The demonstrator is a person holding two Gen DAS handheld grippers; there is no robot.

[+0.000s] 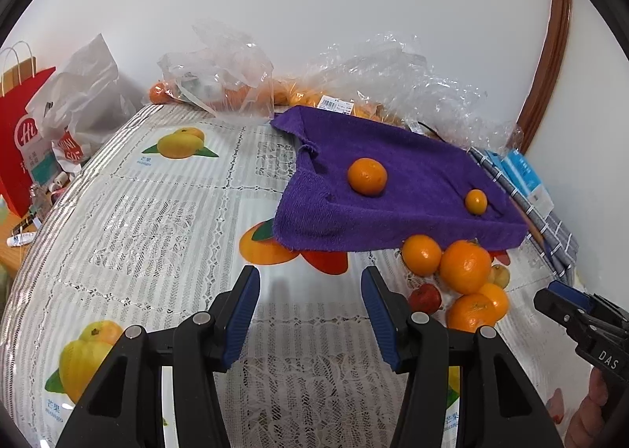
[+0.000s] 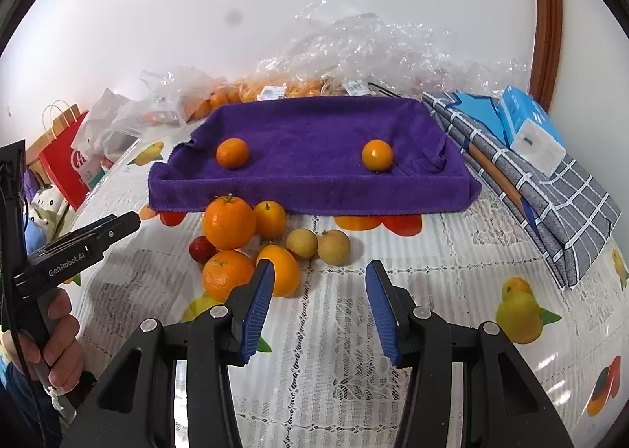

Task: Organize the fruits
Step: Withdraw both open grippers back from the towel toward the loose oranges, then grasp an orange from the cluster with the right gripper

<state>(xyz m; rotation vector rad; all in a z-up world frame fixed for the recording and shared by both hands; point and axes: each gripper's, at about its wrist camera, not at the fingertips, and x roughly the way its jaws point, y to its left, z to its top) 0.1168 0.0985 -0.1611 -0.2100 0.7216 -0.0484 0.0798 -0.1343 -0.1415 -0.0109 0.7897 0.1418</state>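
Sorting under way: two oranges on purple towel [image 2: 314,141] beyond both grippers, right gripper [image 2: 318,290] and left gripper [image 1: 310,290] released and empty, loose fruit pile [image 2: 251,247] just left-ahead of right fingers [image 2: 257,304], probably next to be grasped.

From the right wrist view, the towel-lined tray [image 2: 314,188] sits at twelve o'clock on the surface [image 2: 432,290]. In it lie two oranges, one [image 2: 232,152] toward eleven o'clock, the other [image 2: 377,155] toward one o'clock, well apart. Before the tray, at eleven o'clock, a pile of fruit [image 2: 251,247] rests on the surface. Plastic bags [image 2: 354,54] lie behind the tray. Folded cloth [image 2: 550,192] lies at two o'clock, a tissue pack [image 2: 530,129] on it.
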